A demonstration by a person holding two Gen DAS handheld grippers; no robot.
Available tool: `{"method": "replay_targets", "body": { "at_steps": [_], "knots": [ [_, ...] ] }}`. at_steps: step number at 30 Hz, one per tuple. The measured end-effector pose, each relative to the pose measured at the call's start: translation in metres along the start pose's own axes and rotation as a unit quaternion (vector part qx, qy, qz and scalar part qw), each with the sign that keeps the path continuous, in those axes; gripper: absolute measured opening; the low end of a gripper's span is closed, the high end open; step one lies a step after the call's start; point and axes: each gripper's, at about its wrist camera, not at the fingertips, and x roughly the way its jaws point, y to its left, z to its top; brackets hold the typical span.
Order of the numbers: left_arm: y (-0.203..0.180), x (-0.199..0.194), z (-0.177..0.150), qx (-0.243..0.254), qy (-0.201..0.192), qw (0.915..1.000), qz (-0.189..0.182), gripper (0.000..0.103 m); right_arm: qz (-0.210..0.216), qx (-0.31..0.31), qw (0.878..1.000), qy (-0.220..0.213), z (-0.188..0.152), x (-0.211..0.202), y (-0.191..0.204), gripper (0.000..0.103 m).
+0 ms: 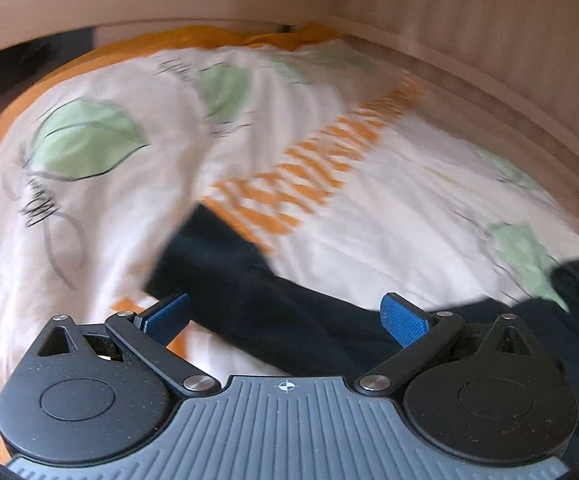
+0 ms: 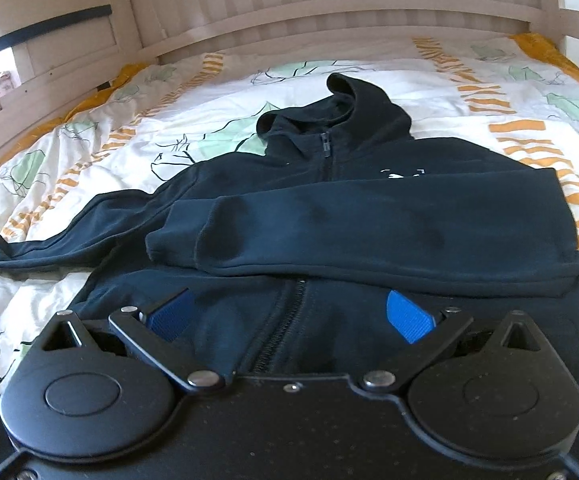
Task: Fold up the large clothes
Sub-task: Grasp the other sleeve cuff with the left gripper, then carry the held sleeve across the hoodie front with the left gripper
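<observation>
A dark navy zip hoodie lies face up on the bed, hood toward the headboard. Its right sleeve is folded across the chest. Its left sleeve stretches out to the left. My right gripper is open and empty above the hoodie's lower front, over the zipper. In the blurred left wrist view, my left gripper is open and empty just above the outstretched sleeve, whose cuff end lies ahead to the left.
The bed has a white duvet with green leaves and orange stripes. A pale wooden headboard stands behind it. A wooden side rail runs along the bed's far edge. Shelves stand at the left.
</observation>
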Motion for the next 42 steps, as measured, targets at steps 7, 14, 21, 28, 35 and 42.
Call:
{"method": "replay_targets", "body": {
  "at_steps": [7,14,21,28,35,42],
  "knots": [
    [0.031,0.020,0.005,-0.089,0.012,0.9960,0.000,0.037,-0.007,-0.006,1.000,0.014,-0.004,0.007,0.007,0.102],
    [0.006,0.004,0.012,-0.044,-0.027,0.9984,-0.024,0.017,-0.013,0.004,1.000,0.027,-0.015,0.006,0.007,0.102],
    [-0.065,-0.030,0.033,0.004,-0.061,0.9941,-0.089,0.016,-0.012,0.021,0.999,0.024,-0.025,0.000,0.000,0.102],
    [-0.175,-0.073,0.043,0.073,-0.091,0.9738,-0.196,0.016,-0.024,0.025,0.999,0.015,-0.028,-0.009,-0.013,0.102],
    [-0.275,-0.097,0.021,0.128,-0.084,0.9470,-0.282,0.016,-0.038,0.030,0.999,0.002,-0.037,-0.015,-0.034,0.102],
    [-0.355,-0.083,-0.031,0.162,-0.037,0.9283,-0.332,0.016,-0.026,0.023,0.999,-0.021,-0.046,-0.019,-0.043,0.102]
  ]
}}
